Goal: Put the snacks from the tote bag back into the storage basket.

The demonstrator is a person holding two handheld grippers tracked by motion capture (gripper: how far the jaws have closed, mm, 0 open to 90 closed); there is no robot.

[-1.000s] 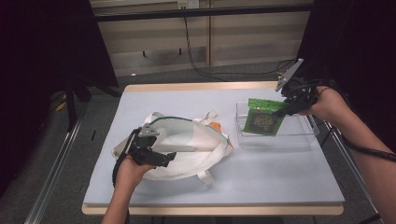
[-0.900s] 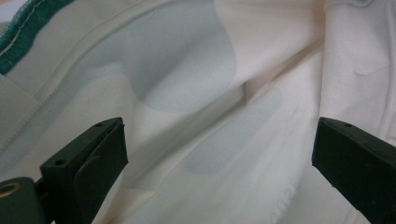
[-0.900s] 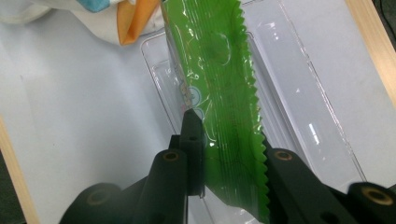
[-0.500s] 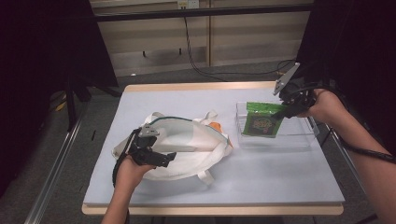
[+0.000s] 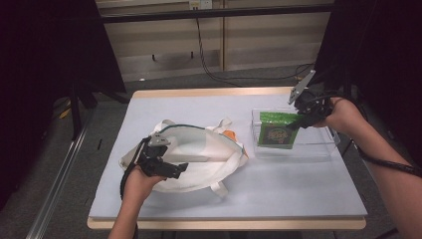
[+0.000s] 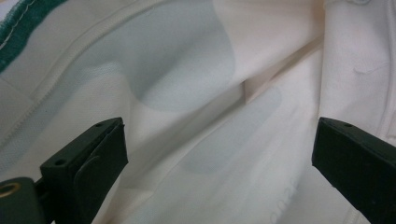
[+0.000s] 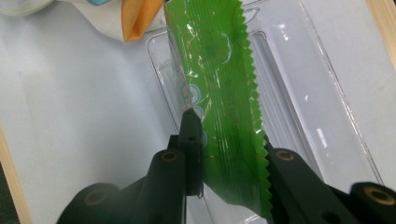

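Observation:
A green snack packet (image 5: 276, 133) stands tilted in a clear plastic tray (image 5: 318, 149) at the right of the table. My right gripper (image 5: 298, 122) is shut on its upper edge. In the right gripper view the packet (image 7: 224, 93) sits between the jaws of that gripper (image 7: 229, 135), over the tray (image 7: 317, 116). A white tote bag (image 5: 199, 149) with a green-trimmed mouth lies at the left. My left gripper (image 5: 176, 169) rests on its near side, open. The left gripper view has the jaws of that gripper (image 6: 219, 144) wide apart over the bag's cloth (image 6: 187, 70), gripping nothing.
An orange patch (image 5: 230, 134) shows at the bag's right end, close to the tray's left wall. The pale table top (image 5: 278, 194) has a wooden rim. Cables trail from both grippers.
My right gripper and the green packet have shifted slightly down and left within the tray. The left hand and the bag have stayed still.

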